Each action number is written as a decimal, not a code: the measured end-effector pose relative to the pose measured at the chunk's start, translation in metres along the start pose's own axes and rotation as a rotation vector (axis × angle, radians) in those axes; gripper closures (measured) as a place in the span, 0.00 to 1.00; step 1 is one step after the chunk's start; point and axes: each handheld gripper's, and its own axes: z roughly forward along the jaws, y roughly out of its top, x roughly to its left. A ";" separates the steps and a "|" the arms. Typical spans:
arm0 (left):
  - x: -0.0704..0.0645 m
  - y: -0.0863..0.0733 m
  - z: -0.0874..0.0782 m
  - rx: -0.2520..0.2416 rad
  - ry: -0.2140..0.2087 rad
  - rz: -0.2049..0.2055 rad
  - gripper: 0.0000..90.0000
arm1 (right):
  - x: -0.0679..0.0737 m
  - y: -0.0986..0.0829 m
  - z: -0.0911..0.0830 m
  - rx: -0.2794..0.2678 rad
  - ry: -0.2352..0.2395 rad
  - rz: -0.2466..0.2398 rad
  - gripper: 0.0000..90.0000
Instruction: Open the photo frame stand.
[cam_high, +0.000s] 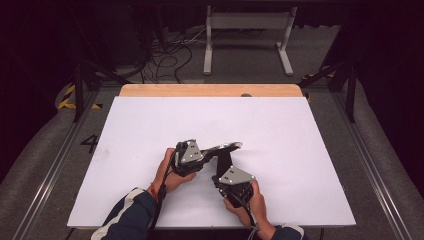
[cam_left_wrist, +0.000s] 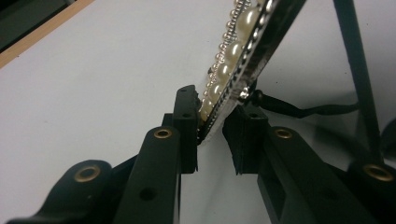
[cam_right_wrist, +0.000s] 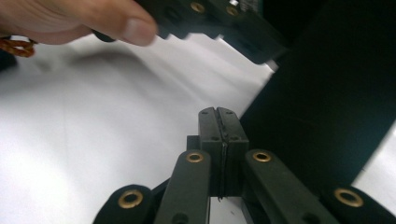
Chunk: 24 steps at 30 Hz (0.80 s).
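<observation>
high view: white table top (cam_high: 150, 125) w/ a bare wooden strip (cam_high: 210, 90) along its far edge, centre of frame. both hands sit low centre. left hand (cam_high: 167, 175) holds the left gripper (cam_high: 212, 150), which points toward the right of frame; right hand (cam_high: 247, 200) holds the right gripper (cam_high: 223, 157), which points up-frame. the two tools meet near mid-table. a pearl-trimmed band (cam_high: 231, 146) juts from the left gripper's tip toward the right, just above the table surface, near frame centre.

left gripper view: left gripper (cam_left_wrist: 215, 126) has its jaws clamped on the lower end of the pearl-trimmed band (cam_left_wrist: 238, 46). the band runs from the jaw tips at centre to the upper right of frame, tilted. its face shows a row of large pearls w/ a line of small beads beside them; its edge is dark. a thin black cable (cam_left_wrist: 317, 111) lies on the table at right.

right gripper view: right gripper (cam_right_wrist: 218, 114) at lower centre, jaws pressed together; whether a thin sheet is pinched between them cannot be told. a big black shape (cam_right_wrist: 327, 107) takes up the right side, blurred, id unclear. thumb (cam_right_wrist: 126, 25) of the left hand at upper left, w/ parts of the left gripper beside it at top centre.
</observation>
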 end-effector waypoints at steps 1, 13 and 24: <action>0.000 0.000 -0.001 0.005 0.006 0.009 0.85 | -0.003 0.000 -0.001 0.003 0.002 0.012 1.00; -0.001 0.000 -0.003 0.012 0.017 -0.007 0.86 | 0.006 0.001 0.005 -0.029 0.074 0.005 1.00; -0.002 -0.001 -0.004 0.003 0.007 -0.019 0.86 | -0.006 -0.001 0.007 0.017 0.018 0.035 1.00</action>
